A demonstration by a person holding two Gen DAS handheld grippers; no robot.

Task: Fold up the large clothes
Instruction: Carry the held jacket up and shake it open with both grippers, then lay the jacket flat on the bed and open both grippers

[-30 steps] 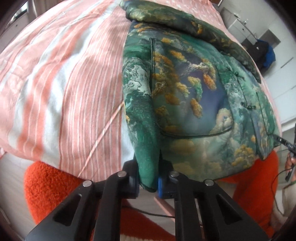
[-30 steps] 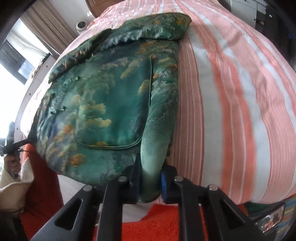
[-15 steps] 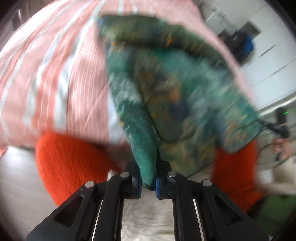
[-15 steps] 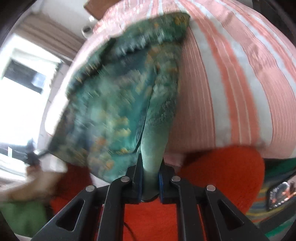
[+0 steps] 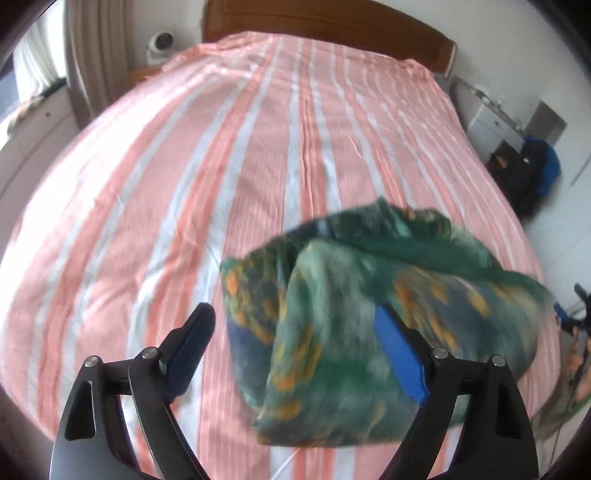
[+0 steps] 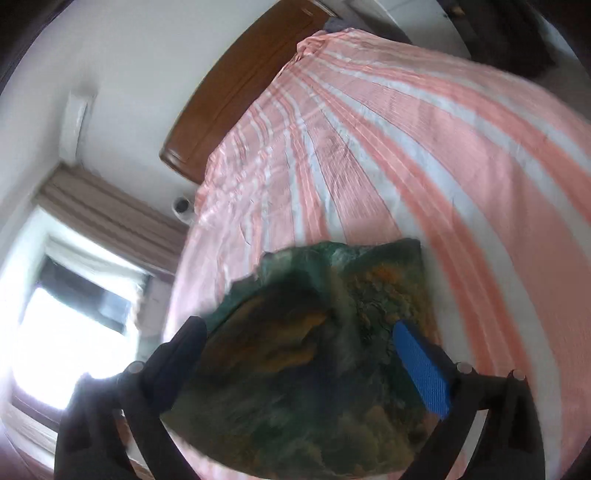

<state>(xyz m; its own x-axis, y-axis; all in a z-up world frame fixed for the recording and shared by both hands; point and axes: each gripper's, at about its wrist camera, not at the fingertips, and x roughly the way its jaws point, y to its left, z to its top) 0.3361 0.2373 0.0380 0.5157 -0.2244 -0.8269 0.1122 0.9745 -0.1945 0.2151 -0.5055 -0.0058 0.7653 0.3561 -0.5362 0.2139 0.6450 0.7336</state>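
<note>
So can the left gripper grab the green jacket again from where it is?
Probably yes. The left gripper is wide open, and the green jacket lies bunched on the striped bedspread right ahead of it, with nothing in between.

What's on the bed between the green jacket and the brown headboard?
Nothing but striped bedspread. In the left wrist view, the folded green jacket lies near the foot, the wooden headboard is at the far end, and only bare pink-and-white stripes run between them.
</note>
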